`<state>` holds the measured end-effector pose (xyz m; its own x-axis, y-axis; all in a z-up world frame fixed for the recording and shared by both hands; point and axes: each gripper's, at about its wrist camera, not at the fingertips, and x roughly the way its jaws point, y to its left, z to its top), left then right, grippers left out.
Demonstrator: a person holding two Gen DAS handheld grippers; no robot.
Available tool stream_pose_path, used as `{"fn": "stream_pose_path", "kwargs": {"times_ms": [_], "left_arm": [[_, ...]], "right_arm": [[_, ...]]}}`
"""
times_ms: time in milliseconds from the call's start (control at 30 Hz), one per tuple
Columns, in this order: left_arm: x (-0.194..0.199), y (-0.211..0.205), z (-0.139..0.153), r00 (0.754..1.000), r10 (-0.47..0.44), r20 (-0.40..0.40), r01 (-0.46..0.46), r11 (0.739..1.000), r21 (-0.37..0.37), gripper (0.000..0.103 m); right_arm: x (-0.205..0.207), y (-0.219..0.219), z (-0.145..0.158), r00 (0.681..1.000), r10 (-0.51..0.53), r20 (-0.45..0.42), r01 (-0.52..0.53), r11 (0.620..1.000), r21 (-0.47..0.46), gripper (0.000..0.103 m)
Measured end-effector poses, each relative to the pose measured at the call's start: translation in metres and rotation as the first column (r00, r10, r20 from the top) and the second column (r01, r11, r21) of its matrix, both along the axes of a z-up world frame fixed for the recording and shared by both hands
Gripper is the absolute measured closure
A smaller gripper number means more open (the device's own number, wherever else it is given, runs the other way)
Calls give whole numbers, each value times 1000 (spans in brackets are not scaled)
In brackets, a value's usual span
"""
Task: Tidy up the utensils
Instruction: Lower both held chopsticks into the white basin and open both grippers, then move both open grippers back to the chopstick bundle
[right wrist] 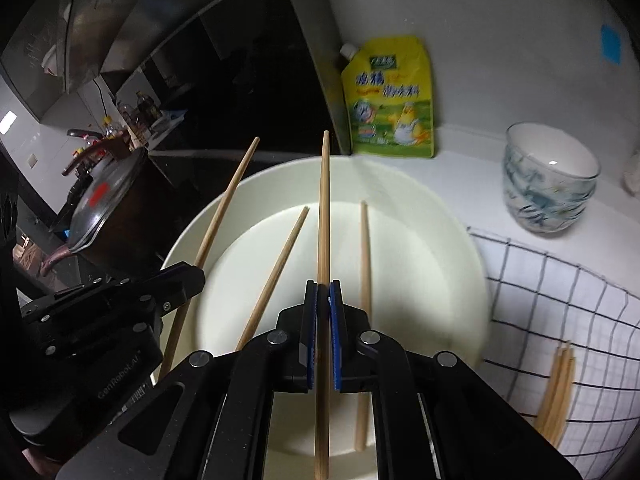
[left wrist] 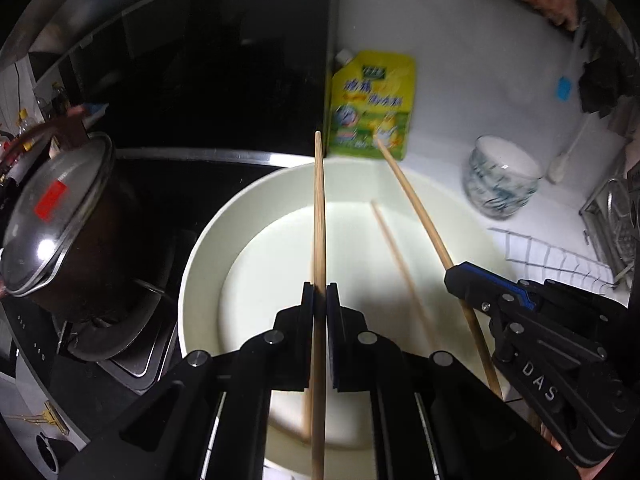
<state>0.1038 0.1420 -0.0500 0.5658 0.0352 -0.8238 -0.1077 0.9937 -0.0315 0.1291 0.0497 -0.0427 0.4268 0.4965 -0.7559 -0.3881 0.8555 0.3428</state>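
Note:
A wide white basin (left wrist: 192, 264) (right wrist: 460, 240) sits below both grippers. My left gripper (left wrist: 320, 288) (right wrist: 198, 274) is shut on a wooden chopstick (left wrist: 319, 208) (right wrist: 224, 216) held above the basin. To its right, my right gripper (right wrist: 323, 284) (left wrist: 450, 274) is shut on a second chopstick (right wrist: 325, 208) (left wrist: 412, 200). Both held sticks point away from me toward the back wall. Two loose chopsticks (right wrist: 280, 272) (right wrist: 365, 264) lie inside the basin. A bundle of chopsticks (right wrist: 556, 396) rests on the checked cloth (right wrist: 540, 280) to the right.
A dark pot with a glass lid (left wrist: 60, 216) stands on the black stove at the left. A yellow pouch (right wrist: 390, 100) leans on the back wall. A patterned bowl (right wrist: 548, 180) stands behind the cloth. A metal rack (left wrist: 608, 224) is at the far right.

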Motion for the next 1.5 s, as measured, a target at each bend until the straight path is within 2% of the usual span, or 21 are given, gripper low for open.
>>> {"fn": "stream_pose_path", "kwargs": {"times_ms": [367,600,633,667,733,800,900,1500], "left_arm": [[18,13,-45,995,-29,-96,28,1000,-7,96],[18,14,-51,993,-28,-113,24,999,-37,95],[17,14,-50,993,-20,-112,16,999,-34,95],[17,15,-50,993,-14,-114,10,999,-33,92],[15,17,-47,994,-4,-111,0,999,-37,84],[12,19,-44,995,8,-103,-11,999,-32,68],[7,20,-37,996,22,-87,-24,999,-25,59],[-36,-2,2,999,19,-32,-20,999,-51,48]], "right_arm": [[10,9,-44,993,-34,-116,29,999,-46,97],[8,6,-45,992,-50,-115,44,997,-56,96],[8,6,-44,992,-53,-114,47,997,-54,93],[8,5,-43,992,-60,-109,54,997,-55,85],[7,3,-39,993,-66,-96,62,997,-52,81],[2,1,-33,995,-66,-79,63,997,-49,81],[-3,-2,-27,995,-69,-65,66,997,-46,81],[-49,-37,14,996,-85,-11,85,996,-39,75]]}}
